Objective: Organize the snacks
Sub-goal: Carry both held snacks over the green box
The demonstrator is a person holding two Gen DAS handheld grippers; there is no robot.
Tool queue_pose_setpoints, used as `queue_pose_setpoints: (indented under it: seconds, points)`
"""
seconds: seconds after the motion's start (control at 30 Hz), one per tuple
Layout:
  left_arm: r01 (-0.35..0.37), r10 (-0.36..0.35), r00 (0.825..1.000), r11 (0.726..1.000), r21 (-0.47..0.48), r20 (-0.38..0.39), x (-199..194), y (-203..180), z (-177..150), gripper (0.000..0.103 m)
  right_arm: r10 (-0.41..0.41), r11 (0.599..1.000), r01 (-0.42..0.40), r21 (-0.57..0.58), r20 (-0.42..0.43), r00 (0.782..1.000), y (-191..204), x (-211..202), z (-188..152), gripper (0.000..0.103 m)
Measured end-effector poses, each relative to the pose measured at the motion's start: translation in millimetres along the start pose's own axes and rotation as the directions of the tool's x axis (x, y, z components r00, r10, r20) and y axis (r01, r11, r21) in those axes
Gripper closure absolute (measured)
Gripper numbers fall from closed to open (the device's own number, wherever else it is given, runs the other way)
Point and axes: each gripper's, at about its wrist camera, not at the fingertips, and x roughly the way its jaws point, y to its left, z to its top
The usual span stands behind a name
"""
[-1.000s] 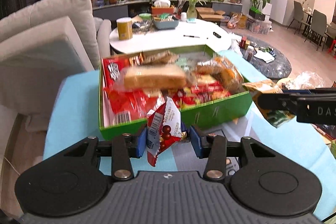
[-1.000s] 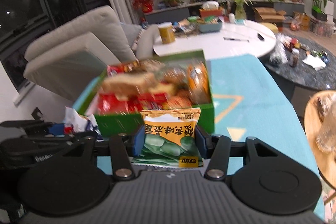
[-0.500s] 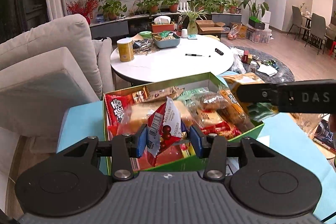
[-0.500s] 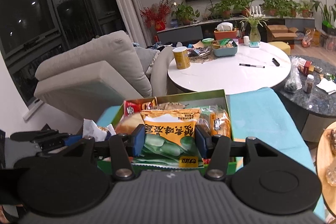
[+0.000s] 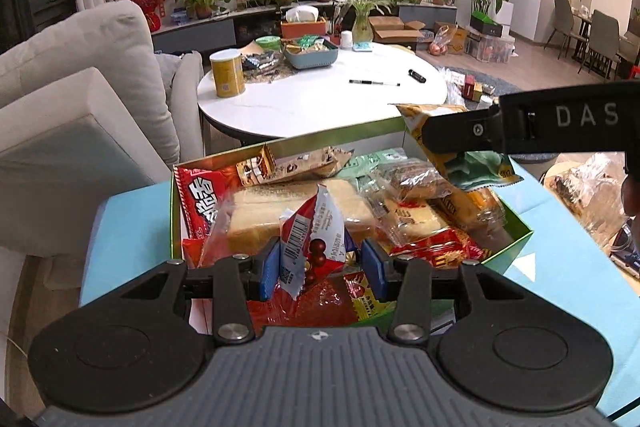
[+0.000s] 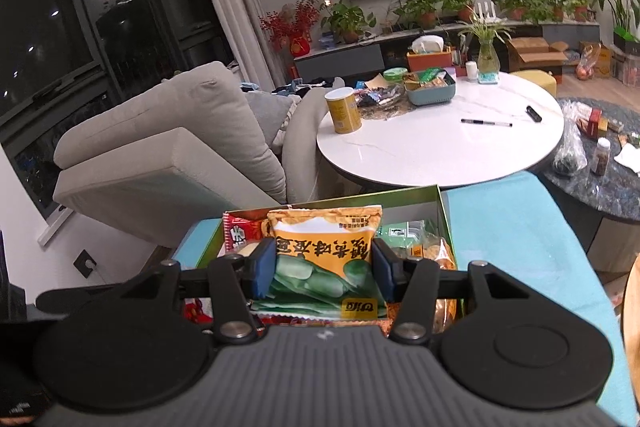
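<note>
left wrist view: the left gripper (image 5: pixel 320 267) is hanging over the green box (image 5: pixel 516 241), its blue fingers (image 5: pixel 269 269) clamping a red and white chocolate ball packet (image 5: pixel 316 243). the box is sitting on the teal worktop (image 5: pixel 124 223), stuffed with wrapped bread and red packs. the right gripper (image 5: pixel 460 143) is reaching in from the right side, pinching a yellow and green pea snack bag (image 5: pixel 472 167) above the box's far corner.

right wrist view: the fingers (image 6: pixel 382 269) are squeezing that pea snack bag (image 6: pixel 324 255) right over the box (image 6: pixel 442 211). white round table (image 6: pixel 440 143) sitting behind.
</note>
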Motion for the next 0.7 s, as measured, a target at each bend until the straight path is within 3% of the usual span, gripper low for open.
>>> queue_pose_setpoints:
  seconds: [0.7]
  points:
    - [0.016,-0.015,0.997,1.0,0.002,-0.07,47,1,-8,0.064,-0.02,1.0,0.021,0.018,-0.045,0.999,-10,37,4,0.005]
